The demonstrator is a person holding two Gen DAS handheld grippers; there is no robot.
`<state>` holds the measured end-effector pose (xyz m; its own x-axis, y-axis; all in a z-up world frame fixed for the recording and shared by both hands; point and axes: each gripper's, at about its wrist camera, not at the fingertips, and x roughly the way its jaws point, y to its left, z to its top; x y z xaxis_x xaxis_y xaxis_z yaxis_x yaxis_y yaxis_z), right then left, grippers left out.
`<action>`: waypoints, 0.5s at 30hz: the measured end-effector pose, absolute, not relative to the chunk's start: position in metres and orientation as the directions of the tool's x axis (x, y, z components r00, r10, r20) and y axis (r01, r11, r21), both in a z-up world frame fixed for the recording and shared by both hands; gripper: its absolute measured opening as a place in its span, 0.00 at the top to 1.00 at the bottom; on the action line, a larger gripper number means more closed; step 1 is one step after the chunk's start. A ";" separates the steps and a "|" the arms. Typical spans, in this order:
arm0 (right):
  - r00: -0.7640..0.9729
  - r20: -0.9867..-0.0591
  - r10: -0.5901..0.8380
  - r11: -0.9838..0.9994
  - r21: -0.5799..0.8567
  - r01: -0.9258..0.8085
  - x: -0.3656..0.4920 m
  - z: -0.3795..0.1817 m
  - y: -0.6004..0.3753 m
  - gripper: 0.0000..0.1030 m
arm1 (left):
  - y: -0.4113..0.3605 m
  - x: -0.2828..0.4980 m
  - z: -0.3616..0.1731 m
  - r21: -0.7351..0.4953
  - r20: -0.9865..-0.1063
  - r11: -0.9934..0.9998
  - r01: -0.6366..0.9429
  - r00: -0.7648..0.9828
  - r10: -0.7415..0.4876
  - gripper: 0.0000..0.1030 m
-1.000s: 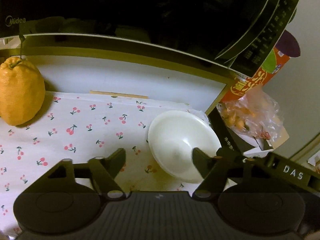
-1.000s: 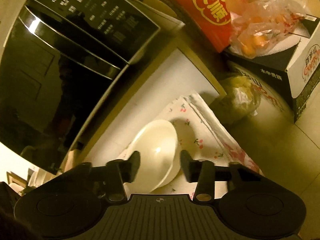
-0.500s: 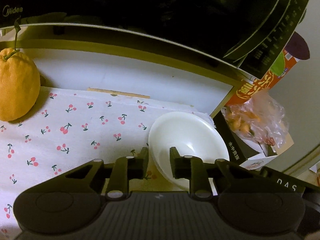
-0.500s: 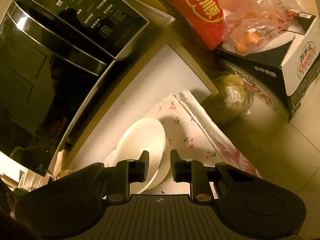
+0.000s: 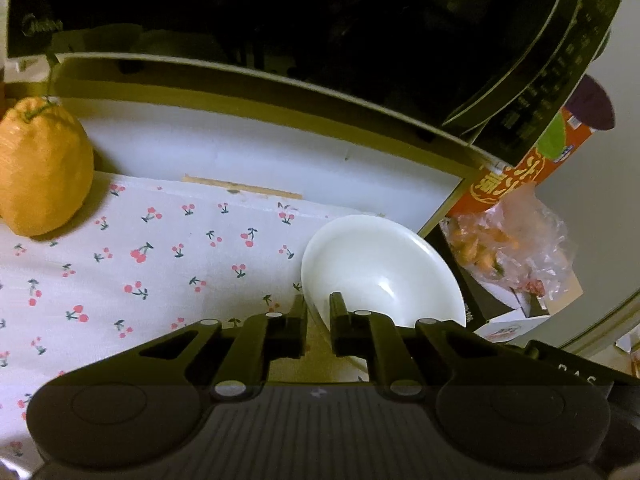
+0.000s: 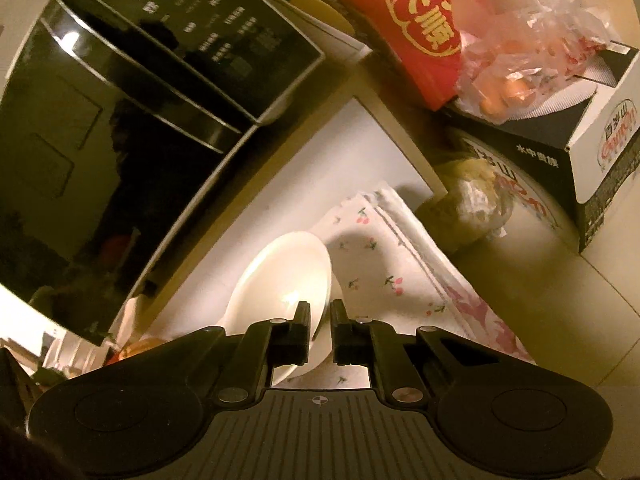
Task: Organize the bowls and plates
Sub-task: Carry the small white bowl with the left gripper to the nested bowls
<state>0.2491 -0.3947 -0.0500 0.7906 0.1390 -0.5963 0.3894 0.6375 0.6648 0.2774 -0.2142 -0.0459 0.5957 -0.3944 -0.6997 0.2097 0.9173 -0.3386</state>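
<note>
A white bowl (image 5: pixel 380 264) rests tilted on the cherry-print cloth (image 5: pixel 160 272), near its right end. My left gripper (image 5: pixel 318 304) is at the bowl's near-left rim. Its jaws are closing down on that rim, which is pinched between the pads. In the right wrist view the same bowl (image 6: pixel 280 276) lies beside the cloth's folded edge (image 6: pixel 372 256). My right gripper (image 6: pixel 320 310) is on the bowl's near-right rim, its jaws closing on it with the rim between the pads. Each gripper's body hides the bowl's near side.
A black microwave (image 5: pixel 280 20) overhangs the white shelf behind the cloth. A large orange citrus fruit (image 5: pixel 40 172) stands at the cloth's far left. To the right stand a red carton (image 6: pixel 420 20), a plastic bag of small fruit (image 6: pixel 516 52), a black-and-white box (image 6: pixel 580 140) and a wrapped lump (image 6: pixel 468 208).
Both grippers went from wide open to nearly shut, each closing on the bowl's rim. The hands hardly moved. The bowl stays where it was.
</note>
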 end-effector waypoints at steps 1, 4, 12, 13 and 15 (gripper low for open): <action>0.791 -0.595 0.143 0.638 0.666 0.385 0.247 -0.047 -0.393 0.90 | -0.212 0.274 -0.042 -0.339 -0.697 0.916 0.212 0.598 -0.396 0.90; 0.794 -0.589 0.148 0.640 0.670 0.377 0.241 -0.037 -0.389 0.90 | -0.205 0.263 -0.030 -0.341 -0.687 0.913 0.224 0.604 -0.404 0.90; 0.801 -0.581 0.148 0.686 0.643 0.340 0.223 0.009 -0.359 0.90 | -0.180 0.233 -0.001 -0.349 -0.659 0.911 0.219 0.634 -0.404 0.90; 0.802 -0.577 0.151 0.692 0.641 0.331 0.220 0.015 -0.354 0.90 | -0.177 0.230 0.001 -0.353 -0.657 0.911 0.214 0.637 -0.404 0.90; 0.803 -0.575 0.155 0.705 0.634 0.318 0.214 0.026 -0.346 0.90 | -0.169 0.222 0.006 -0.365 -0.650 0.908 0.206 0.642 -0.407 0.90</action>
<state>0.2142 -0.3459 0.0259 0.8032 0.1546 -0.5753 0.3185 0.7047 0.6340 0.2217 -0.1694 0.0065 0.6418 -0.4069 -0.6500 0.2056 0.9079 -0.3654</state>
